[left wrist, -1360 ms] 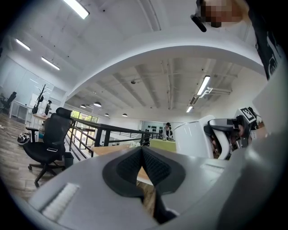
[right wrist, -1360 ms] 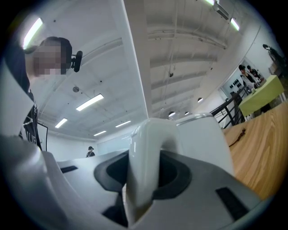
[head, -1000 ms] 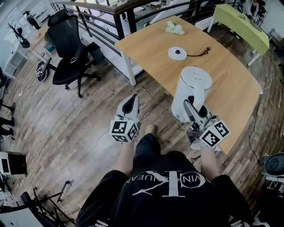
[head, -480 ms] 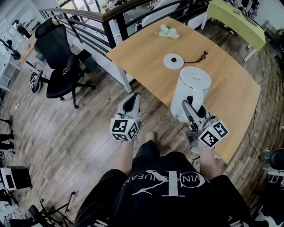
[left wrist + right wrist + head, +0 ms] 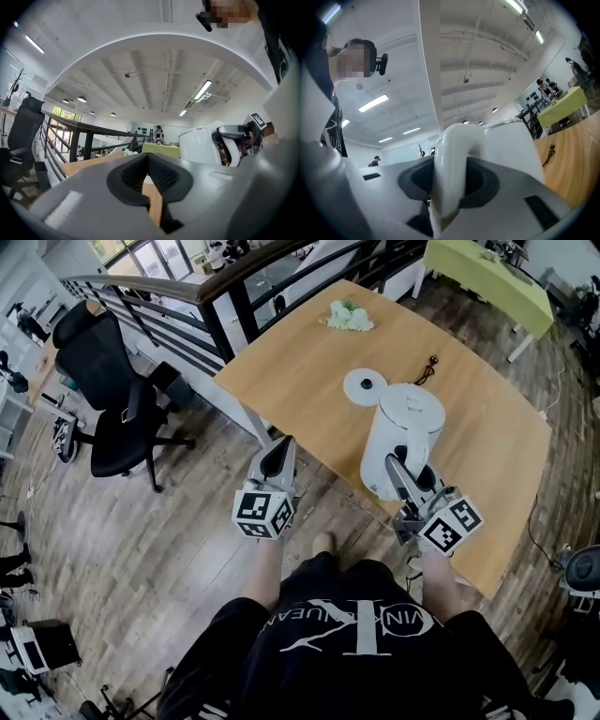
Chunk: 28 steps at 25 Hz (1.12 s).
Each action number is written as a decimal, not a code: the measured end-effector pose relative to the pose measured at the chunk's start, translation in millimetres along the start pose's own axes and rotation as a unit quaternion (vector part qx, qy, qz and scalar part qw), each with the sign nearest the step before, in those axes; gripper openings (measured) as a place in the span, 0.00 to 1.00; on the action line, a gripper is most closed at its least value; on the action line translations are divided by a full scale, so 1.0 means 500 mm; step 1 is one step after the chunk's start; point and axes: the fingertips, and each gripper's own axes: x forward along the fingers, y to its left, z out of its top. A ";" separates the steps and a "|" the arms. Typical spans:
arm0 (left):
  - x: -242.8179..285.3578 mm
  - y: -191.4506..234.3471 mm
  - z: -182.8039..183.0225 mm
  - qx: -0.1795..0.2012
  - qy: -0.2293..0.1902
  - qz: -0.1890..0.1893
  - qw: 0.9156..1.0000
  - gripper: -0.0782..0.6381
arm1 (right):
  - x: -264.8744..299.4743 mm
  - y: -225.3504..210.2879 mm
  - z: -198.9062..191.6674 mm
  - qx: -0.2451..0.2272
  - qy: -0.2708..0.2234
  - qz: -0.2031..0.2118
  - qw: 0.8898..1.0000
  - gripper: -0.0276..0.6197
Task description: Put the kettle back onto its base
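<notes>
The white kettle (image 5: 401, 435) hangs above the near edge of the wooden table (image 5: 300, 362), upright. My right gripper (image 5: 403, 468) is shut on its curved white handle (image 5: 450, 159), which fills the gap between the jaws. The round white base (image 5: 366, 384) lies flat on the table just beyond the kettle, with a dark cord (image 5: 427, 367) leading off to the right. My left gripper (image 5: 278, 454) is level at the table's near corner, jaws together with nothing in them. From the left gripper view the kettle (image 5: 201, 145) shows at the right.
A pale green bundle (image 5: 349, 317) lies at the table's far end. A dark railing (image 5: 216, 292) runs behind the table and a black office chair (image 5: 103, 381) stands at the left. A green table (image 5: 487, 273) is at the far right.
Both grippers and the kettle have moved forward toward the table. The base now lies much nearer the kettle. The grip on the handle is unchanged.
</notes>
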 end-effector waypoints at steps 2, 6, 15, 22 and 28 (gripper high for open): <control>0.022 0.019 -0.001 -0.001 0.001 -0.008 1.000 0.11 | 0.021 -0.015 -0.003 0.000 -0.002 -0.008 1.000 0.24; 0.054 0.056 0.000 -0.001 0.002 -0.017 1.000 0.11 | 0.053 -0.038 -0.004 -0.001 -0.005 -0.020 1.000 0.24; 0.104 0.104 -0.007 -0.018 0.010 -0.027 0.999 0.11 | 0.115 -0.073 0.012 -0.005 -0.005 -0.031 1.000 0.24; 0.137 0.114 -0.027 -0.027 0.023 -0.037 0.999 0.11 | 0.147 -0.112 0.020 -0.001 -0.007 -0.035 0.999 0.24; 0.167 0.111 -0.041 -0.023 0.027 -0.042 0.998 0.11 | 0.158 -0.137 0.024 -0.002 -0.012 -0.034 0.999 0.24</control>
